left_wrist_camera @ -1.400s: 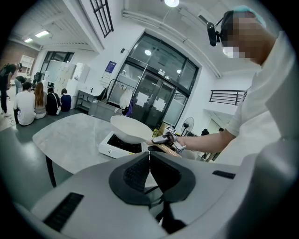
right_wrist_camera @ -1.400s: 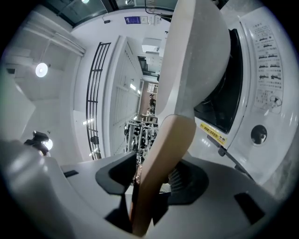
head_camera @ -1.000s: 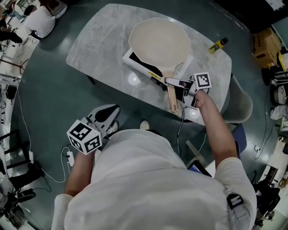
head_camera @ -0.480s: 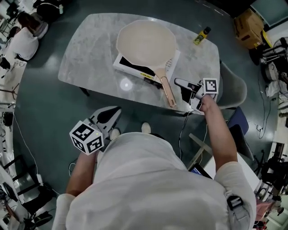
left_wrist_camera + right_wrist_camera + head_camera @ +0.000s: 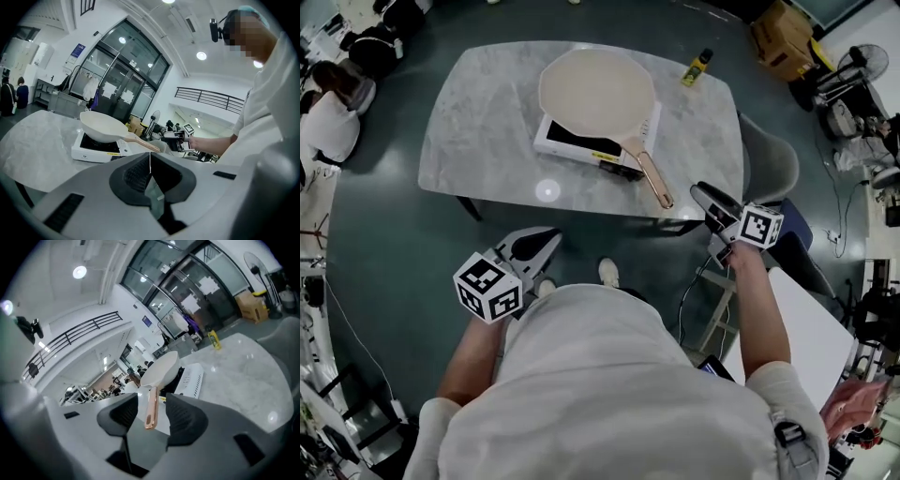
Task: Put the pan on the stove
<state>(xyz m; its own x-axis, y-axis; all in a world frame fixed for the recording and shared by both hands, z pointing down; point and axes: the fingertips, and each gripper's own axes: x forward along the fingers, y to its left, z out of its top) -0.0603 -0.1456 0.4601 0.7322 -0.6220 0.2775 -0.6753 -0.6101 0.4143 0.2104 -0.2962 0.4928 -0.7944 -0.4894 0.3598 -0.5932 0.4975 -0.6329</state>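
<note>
Cream round pan (image 5: 595, 89) sits on the white flat stove (image 5: 567, 141), so the job looks done; right claw (image 5: 706, 195) hangs clear of its copper handle (image 5: 652, 179), closing empty; left claw (image 5: 542, 244) clenched, idle.

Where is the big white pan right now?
In the head view, the pan sits on the white stove in the middle of the marble table, its handle pointing toward the person's right; a yellow bottle stands farther right.

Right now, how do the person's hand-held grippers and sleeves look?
The left hand-held gripper and right hand-held gripper are pale grey with dark pads, each with a white cube bearing black square markers. The right's jaws are closing, empty. White short-sleeved shirt.
</note>
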